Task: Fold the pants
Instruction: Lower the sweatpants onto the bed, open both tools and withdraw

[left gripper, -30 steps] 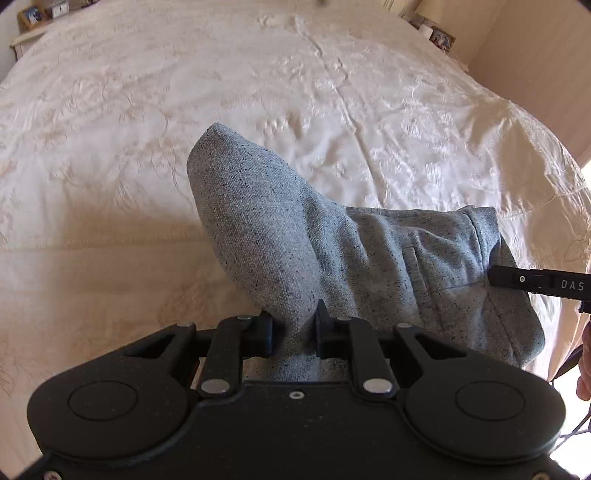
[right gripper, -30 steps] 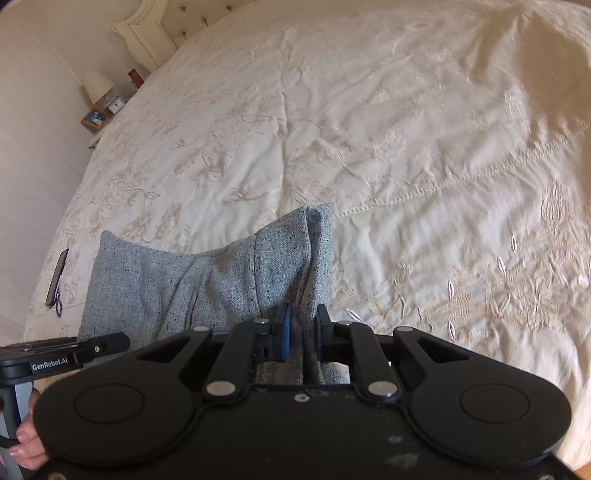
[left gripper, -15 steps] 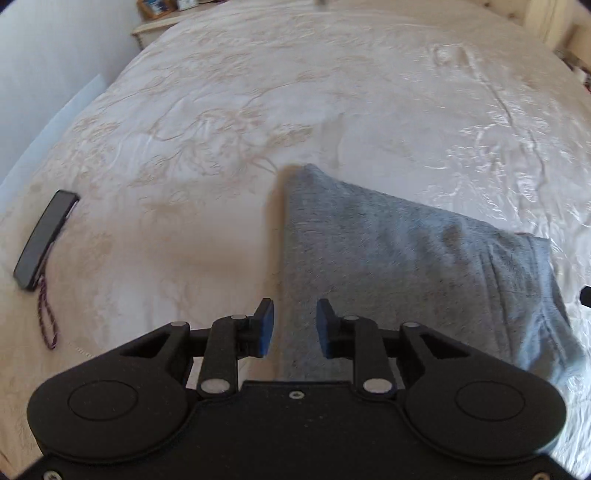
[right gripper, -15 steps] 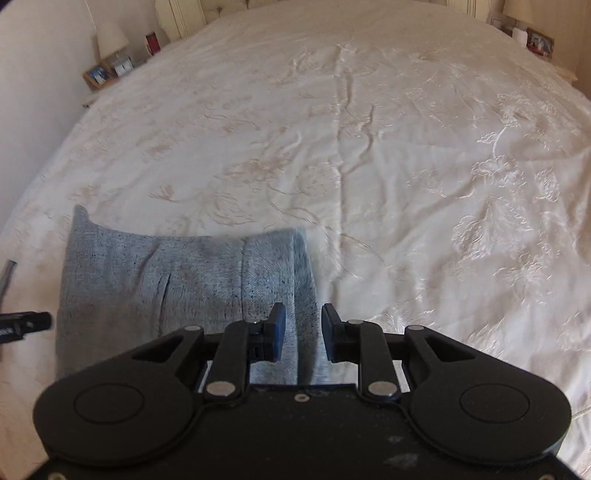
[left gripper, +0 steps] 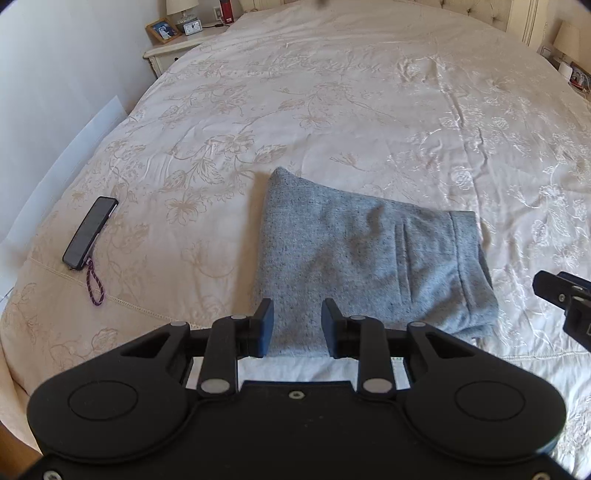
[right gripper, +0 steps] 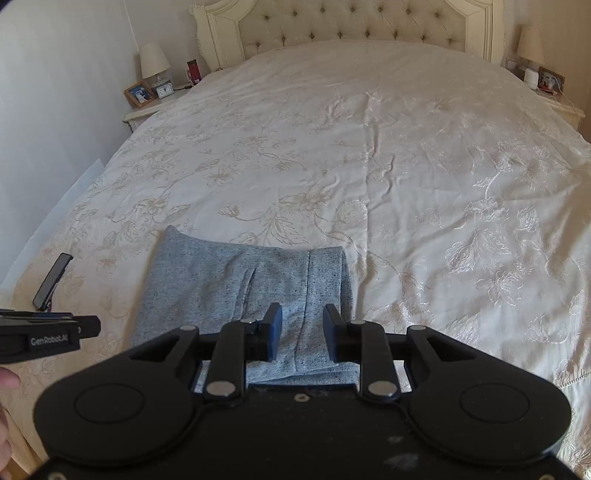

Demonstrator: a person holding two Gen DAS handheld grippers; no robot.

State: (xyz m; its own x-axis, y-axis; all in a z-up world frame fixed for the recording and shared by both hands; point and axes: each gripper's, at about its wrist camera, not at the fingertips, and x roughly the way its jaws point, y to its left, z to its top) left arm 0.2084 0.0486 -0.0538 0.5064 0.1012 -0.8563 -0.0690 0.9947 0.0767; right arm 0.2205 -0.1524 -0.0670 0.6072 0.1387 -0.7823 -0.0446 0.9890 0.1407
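The grey pants [left gripper: 369, 258] lie folded into a compact block on the cream bedspread [left gripper: 332, 110], waistband to the right. My left gripper [left gripper: 297, 325] hovers above the block's near left part, its jaws opening, with nothing pinched between them. In the right wrist view the same pants [right gripper: 236, 291] lie flat. My right gripper [right gripper: 302, 332] hangs over their near right end by the waistband, jaws opening and free of the cloth. The left gripper's tip [right gripper: 85, 326] shows at that view's left edge, and the right one's tip [left gripper: 557, 291] at the other view's right edge.
A dark phone [left gripper: 90, 232] with a purple cord lies on the bedspread left of the pants. A nightstand [right gripper: 147, 110] with a lamp and photo frame stands at the far left, another [right gripper: 554, 99] at the far right. A tufted headboard [right gripper: 351, 26] closes the far end.
Both grippers have let go of the pants, opened, and lifted back. The raised cloth has dropped and now lies flat as a folded block on the bed.
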